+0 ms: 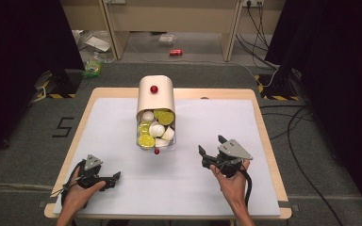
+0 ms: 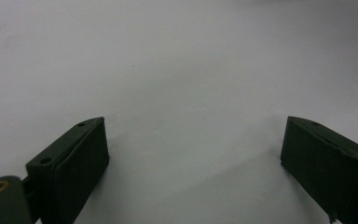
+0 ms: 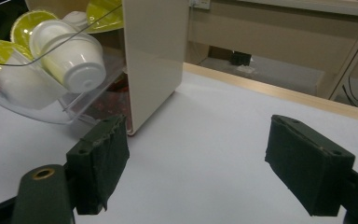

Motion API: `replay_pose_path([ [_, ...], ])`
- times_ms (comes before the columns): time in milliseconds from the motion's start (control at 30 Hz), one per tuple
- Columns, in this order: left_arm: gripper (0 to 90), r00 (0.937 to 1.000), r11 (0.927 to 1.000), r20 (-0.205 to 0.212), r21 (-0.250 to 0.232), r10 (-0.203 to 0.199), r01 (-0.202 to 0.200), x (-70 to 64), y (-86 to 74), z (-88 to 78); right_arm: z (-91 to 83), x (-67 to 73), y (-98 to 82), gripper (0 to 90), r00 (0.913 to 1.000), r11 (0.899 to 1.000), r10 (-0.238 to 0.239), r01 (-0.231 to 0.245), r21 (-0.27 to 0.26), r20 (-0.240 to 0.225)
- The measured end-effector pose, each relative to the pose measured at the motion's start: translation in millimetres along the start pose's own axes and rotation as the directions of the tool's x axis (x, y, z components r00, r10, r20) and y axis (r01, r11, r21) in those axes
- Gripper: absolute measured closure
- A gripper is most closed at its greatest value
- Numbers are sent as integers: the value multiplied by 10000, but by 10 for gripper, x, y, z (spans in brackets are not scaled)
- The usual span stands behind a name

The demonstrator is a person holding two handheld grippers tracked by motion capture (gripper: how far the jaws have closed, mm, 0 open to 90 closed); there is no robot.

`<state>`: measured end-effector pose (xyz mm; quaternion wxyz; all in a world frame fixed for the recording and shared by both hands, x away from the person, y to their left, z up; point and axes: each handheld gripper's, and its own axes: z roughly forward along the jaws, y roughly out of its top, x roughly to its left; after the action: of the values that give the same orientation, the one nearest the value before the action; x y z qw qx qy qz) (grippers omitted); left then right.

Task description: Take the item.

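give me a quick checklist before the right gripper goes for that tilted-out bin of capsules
1. Right gripper jaws apart with nothing between them: ok.
2. Left gripper jaws apart, over bare white mat, out of the way: ok.
3. Clear drawer tilted open from the cream dispenser: ok.
4. Capsules reachable, white and lime-lidded ones piled in the drawer: ok.
5. Path from the right gripper to the drawer free of other things: ok.
6. Whether the dispenser is steady enough not to slide when touched: cannot tell.

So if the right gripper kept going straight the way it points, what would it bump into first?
Probably nothing soon: the right gripper aims over bare white table, passing just beside the cream dispenser. Depth is hard to judge.
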<state>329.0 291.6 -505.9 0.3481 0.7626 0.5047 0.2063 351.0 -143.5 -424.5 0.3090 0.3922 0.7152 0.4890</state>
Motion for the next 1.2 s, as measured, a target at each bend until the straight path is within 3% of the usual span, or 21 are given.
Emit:
replay_pose_path([
  [400,66,10000,10000,-1,-6,-2,2,-1,0,2,77,206,74,201,9983,9997,-242,238,-94,-523],
  [1200,64,10000,10000,-7,18,9,-9,-1,1,2,181,459,144,191,9921,9990,-421,399,-212,-1184],
])
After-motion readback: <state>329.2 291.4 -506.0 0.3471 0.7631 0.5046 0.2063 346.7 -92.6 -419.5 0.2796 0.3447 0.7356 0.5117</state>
